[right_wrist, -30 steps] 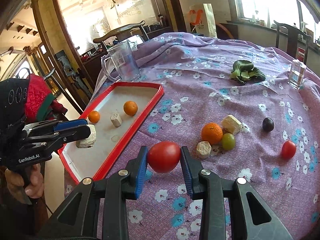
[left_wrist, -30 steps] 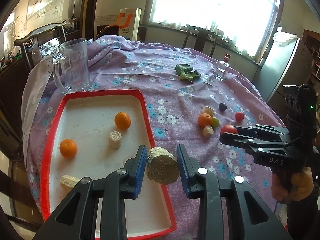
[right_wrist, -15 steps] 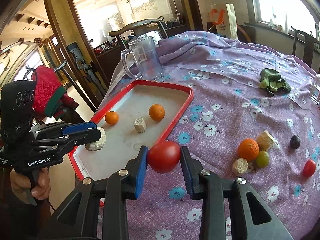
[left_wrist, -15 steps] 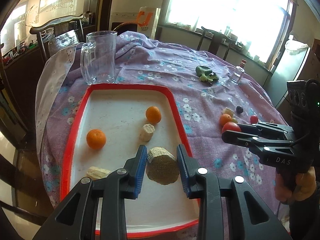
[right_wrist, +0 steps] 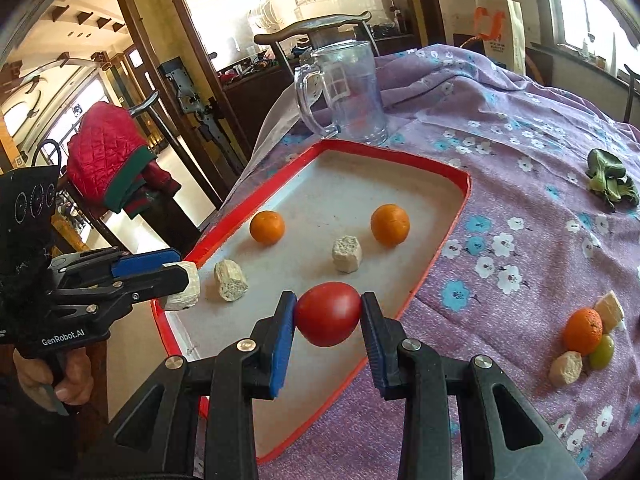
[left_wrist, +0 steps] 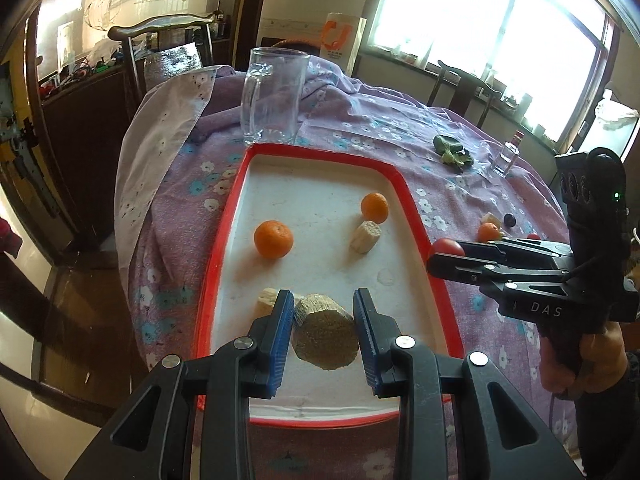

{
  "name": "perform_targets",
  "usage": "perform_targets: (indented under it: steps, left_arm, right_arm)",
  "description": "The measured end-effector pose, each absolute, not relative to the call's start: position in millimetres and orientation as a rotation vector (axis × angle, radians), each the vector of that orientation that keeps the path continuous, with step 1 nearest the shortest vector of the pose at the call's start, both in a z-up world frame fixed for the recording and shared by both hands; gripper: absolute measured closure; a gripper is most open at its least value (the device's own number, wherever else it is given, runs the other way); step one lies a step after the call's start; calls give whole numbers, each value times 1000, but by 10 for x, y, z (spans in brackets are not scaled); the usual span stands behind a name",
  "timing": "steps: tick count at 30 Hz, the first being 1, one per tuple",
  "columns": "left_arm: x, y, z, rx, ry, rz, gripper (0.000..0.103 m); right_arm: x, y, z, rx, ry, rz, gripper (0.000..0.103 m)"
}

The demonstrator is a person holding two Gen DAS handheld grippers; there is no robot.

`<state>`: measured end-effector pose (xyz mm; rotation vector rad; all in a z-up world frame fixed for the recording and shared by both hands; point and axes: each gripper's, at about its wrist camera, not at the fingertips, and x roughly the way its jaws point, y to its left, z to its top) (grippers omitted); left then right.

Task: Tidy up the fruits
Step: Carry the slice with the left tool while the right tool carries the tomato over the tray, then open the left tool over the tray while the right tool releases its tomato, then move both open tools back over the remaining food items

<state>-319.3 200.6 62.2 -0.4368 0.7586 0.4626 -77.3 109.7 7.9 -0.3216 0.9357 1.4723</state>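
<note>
- The table wears a purple floral cloth [right_wrist: 520,128], with a clear glass mug [left_wrist: 276,96] standing just beyond the tray's far edge.
- The red-rimmed tray [left_wrist: 224,216] holds two oranges [left_wrist: 273,239], a pale chunk [left_wrist: 365,237] between them and another chunk [right_wrist: 231,281] nearer the front.
- The left gripper [left_wrist: 323,325] is clamped on a rough tan cylinder [left_wrist: 326,336] above the tray's near end.
- The right gripper [right_wrist: 328,317] grips a red tomato [right_wrist: 329,314] over the tray's near right edge.
- Out on the cloth lie an orange [right_wrist: 583,329], a green grape [right_wrist: 602,351], two pale chunks [right_wrist: 565,367], and, blurred, perhaps a dark plum [left_wrist: 509,220].
</note>
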Motion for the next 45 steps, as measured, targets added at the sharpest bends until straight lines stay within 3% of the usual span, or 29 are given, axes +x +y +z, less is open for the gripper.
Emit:
perform_targets:
  steps: [24,25,28,33,45]
  left_arm:
    - [-3215,2149,213,-509,827,510,72]
    - [-3210,2150,211,-508,827,518,71]
    - [-3197,2141,220,-480,837,564,52]
    - [-3215,2116,257,-471,837,586,48]
    - [-3193,2006,396,-444,819,570,46]
  right_arm:
    - [-896,1413,-247,-421,981,1459,69]
    - [-895,1418,-253,-421,983,1457,69]
    - [-887,1410,-250,-410,989,1458,66]
    - [-861,1336,-163,-392,968,1465,58]
    - [-701,964,94,-316,937,1460,53]
